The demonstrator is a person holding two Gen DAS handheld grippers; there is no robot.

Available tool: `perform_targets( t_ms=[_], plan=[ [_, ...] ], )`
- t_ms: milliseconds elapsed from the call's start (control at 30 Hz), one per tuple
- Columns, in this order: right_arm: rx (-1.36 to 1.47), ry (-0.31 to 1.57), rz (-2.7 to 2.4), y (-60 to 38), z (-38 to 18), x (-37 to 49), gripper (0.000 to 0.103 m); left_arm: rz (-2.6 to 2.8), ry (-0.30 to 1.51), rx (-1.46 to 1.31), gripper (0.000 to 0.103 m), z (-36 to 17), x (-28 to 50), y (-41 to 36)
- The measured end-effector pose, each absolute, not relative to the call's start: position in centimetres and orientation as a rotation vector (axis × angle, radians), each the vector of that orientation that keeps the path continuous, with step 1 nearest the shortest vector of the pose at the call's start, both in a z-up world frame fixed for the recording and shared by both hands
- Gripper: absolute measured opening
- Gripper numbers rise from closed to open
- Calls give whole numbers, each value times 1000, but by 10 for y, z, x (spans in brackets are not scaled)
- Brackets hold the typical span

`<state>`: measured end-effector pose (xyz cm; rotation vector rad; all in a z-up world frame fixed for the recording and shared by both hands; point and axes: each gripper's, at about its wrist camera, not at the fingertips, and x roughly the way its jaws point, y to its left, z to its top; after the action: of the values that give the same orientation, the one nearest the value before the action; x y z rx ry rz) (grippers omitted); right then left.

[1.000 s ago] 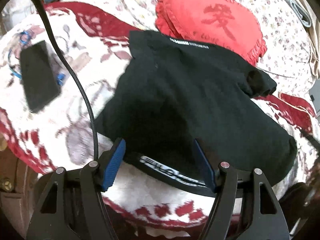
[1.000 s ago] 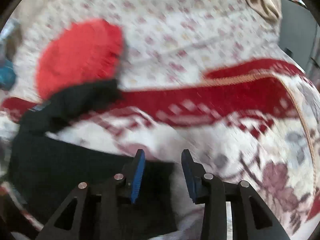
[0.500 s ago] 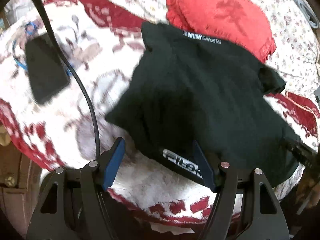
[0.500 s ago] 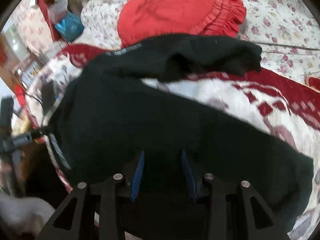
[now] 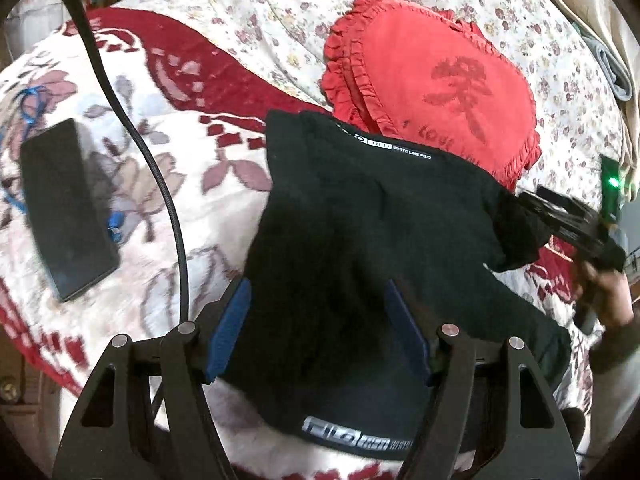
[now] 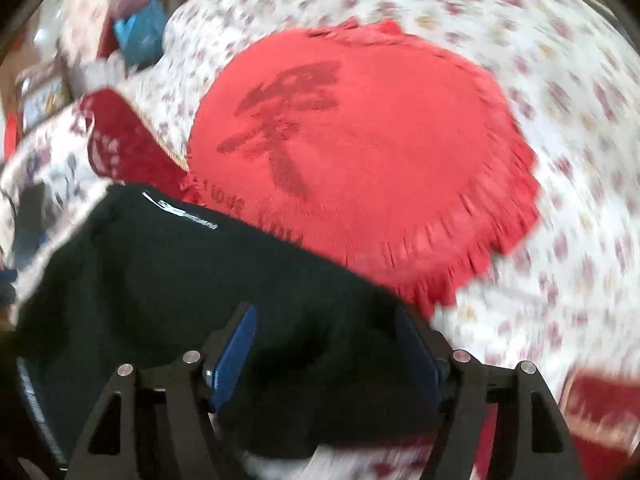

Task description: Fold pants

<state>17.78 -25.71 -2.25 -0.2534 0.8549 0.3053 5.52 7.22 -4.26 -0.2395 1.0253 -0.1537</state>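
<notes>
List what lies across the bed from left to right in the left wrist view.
Black phone → black cable → black pants → right gripper, its jaws opening at the pants' right end. The red cushion overlaps the pants' span, so it is left out.

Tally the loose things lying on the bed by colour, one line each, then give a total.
Black: 2, the pants and the phone
Red: 1, the cushion
Total: 3
</notes>
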Motion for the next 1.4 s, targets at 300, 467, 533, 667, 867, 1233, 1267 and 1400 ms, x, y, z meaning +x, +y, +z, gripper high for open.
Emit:
perform_targets(
  t_ms=[300,467,533,667,867,1233,1267,1400],
  plan=[
    [-433,933,349,-230,-74,223,19,-158,1067,-229,70,-62,82,56],
    [-407,890,327,-232,-70,217,5,-150,1069,-236,70,-62,78,60],
    [-376,846,328,-240,-52,204,5,-145,1072,-252,70,-61,75,65],
    [-371,766,348,-249,-13,159,5,-132,1064,-284,70,-58,67,72],
    [-357,633,435,-238,36,47,5,-122,1023,-342,70,-46,46,84],
    [-127,986,613,-233,-63,-56,5,-49,973,-437,70,-40,12,126],
    [-131,998,602,-236,-66,-56,5,-44,978,-430,70,-41,11,126],
    [-116,1001,576,-242,-55,-52,11,-72,985,-464,70,-48,13,125]
  ],
)
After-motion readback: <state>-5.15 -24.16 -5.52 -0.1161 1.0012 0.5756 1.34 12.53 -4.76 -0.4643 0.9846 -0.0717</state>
